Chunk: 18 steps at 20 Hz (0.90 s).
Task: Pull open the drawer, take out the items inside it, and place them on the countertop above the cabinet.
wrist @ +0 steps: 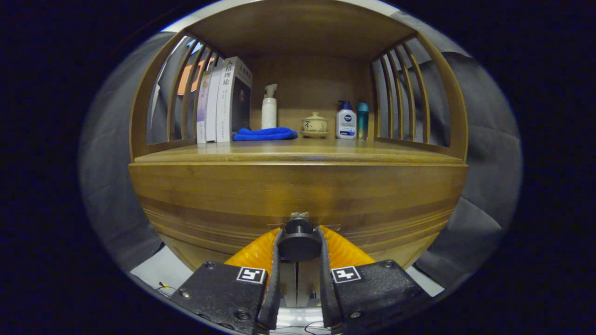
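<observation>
A wooden cabinet fills the scene, its drawer front [298, 193] a wide band of brown wood below the countertop [298, 151]. A dark round knob [298, 243] sticks out of the drawer front low down. My gripper [298, 239] is shut on that knob, one finger pressing on each side of it. The drawer looks closed, flush with the cabinet, so its inside is hidden.
On the countertop stand upright books [223, 102] at the left, a white spray bottle [268, 109], a folded blue cloth [265, 134], a small lidded teacup [315, 124], a white pump bottle [346, 122] and a teal bottle [362, 121]. Slatted wooden sides [402, 100] enclose the shelf.
</observation>
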Motion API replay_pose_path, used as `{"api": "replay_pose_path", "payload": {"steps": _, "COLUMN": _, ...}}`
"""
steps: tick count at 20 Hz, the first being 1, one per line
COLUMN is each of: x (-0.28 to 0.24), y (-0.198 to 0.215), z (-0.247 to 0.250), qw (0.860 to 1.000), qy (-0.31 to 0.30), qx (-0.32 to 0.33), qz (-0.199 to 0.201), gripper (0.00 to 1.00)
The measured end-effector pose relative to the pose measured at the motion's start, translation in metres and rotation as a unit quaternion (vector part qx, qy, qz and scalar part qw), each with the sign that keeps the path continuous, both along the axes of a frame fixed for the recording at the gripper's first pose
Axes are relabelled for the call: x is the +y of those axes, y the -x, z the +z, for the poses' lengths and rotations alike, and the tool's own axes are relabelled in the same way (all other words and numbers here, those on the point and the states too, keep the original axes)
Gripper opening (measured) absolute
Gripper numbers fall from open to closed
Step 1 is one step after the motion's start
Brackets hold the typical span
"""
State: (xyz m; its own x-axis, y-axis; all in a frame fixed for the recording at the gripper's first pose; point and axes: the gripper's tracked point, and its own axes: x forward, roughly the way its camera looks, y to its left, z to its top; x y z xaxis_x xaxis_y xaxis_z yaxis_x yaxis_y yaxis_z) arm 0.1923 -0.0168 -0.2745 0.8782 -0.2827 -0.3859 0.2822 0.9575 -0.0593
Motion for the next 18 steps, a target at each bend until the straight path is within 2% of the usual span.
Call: {"api": "replay_pose_path", "payload": {"steps": 18, "x": 0.031, "y": 0.122, "z": 0.011, "qw": 0.999, "qy": -0.02, "qx": -0.023, "qz": 0.023, "gripper": 0.36}}
